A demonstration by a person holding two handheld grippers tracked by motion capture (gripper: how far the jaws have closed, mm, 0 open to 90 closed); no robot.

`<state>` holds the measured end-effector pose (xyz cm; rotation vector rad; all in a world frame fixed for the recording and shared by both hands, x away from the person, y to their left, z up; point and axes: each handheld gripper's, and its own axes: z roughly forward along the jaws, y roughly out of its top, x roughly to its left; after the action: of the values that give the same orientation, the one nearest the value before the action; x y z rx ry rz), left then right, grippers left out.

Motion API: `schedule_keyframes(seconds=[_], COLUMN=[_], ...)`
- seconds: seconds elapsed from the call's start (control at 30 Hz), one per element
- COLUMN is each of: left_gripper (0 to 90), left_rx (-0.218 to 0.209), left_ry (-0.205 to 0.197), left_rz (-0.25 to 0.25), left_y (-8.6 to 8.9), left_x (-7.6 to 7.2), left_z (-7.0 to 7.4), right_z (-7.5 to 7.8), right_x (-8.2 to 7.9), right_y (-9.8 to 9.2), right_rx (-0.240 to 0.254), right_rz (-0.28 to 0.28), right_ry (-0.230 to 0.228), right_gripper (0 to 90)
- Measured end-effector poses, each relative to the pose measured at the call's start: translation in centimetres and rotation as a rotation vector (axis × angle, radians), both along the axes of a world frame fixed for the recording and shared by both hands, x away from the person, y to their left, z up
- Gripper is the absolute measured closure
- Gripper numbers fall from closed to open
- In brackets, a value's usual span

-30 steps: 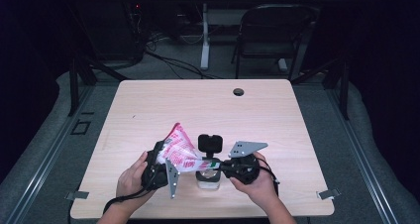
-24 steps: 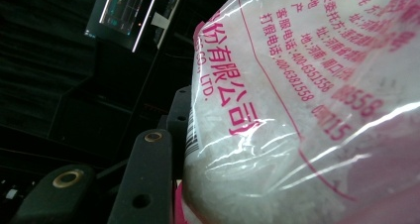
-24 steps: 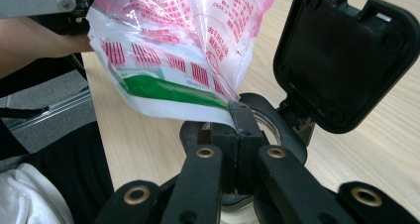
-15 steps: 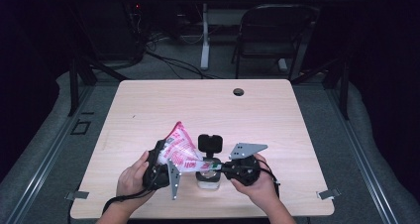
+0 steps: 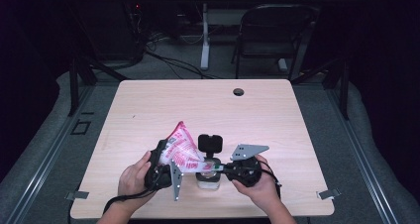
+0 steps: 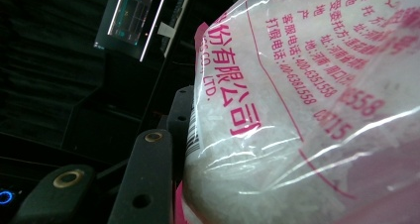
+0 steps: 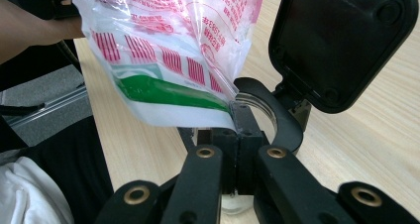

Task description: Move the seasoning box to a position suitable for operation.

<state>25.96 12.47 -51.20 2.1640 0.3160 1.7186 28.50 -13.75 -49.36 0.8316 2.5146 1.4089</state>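
With the jar [image 5: 208, 177] at the tabletop's [image 5: 277, 115] 6 o'clock, lid [image 5: 210, 143] open, the left claw [image 5: 171, 160] clamps the tilted bag [image 5: 182, 148], the right claw [image 7: 236, 116] pinches its corner; pouring looks underway, unfinished.

Bag [image 5: 182, 149] — clear, pink print, green stripe; lid [image 5: 210, 143] black.

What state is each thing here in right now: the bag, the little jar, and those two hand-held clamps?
Bag: tilted over the jar, white grains inside.
Jar: upright on the table, black flip lid open.
Left gripper: jaws clamped on the bag's body.
Right gripper: jaws shut on the bag's corner.
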Motion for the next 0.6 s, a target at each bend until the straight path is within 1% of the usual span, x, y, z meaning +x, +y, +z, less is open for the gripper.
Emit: schedule_keyframes(seconds=[0.03,0.17,0.23,0.27,0.33,0.4,0.6], left_gripper=[64.5,64.5,64.5,64.6,64.5,64.6,64.6], left_rx=[-0.003,0.008,0.004,0.013,0.017,0.015,0.02], left_ry=[-0.004,-0.009,-0.009,-0.01,-0.012,-0.007,-0.011], left_rz=[-0.002,-0.004,-0.009,-0.005,-0.007,-0.004,-0.008], left_y=[-0.03,-0.13,-0.19,-0.21,-0.25,-0.28,-0.31], left_x=[-0.02,-0.08,-0.12,-0.18,-0.2,-0.24,-0.26], left_z=[-0.02,0.09,0.08,0.13,0.17,0.19,0.23], right_z=[-0.03,-0.1,-0.13,-0.14,-0.16,-0.19,-0.24], right_x=[-0.01,-0.01,0.0,0.0,0.01,0.02,0.03], right_y=[0.0,-0.08,-0.12,-0.15,-0.18,-0.21,-0.2], right_rx=[0.004,0.002,0.0,-0.003,-0.007,-0.009,-0.013], right_rz=[-0.001,-0.002,-0.004,-0.004,-0.006,-0.006,-0.006], right_ry=[0.001,0.001,0.001,0.002,0.003,0.004,0.002], right_gripper=[90.0,90.0,90.0,90.0,90.0,90.0,90.0])
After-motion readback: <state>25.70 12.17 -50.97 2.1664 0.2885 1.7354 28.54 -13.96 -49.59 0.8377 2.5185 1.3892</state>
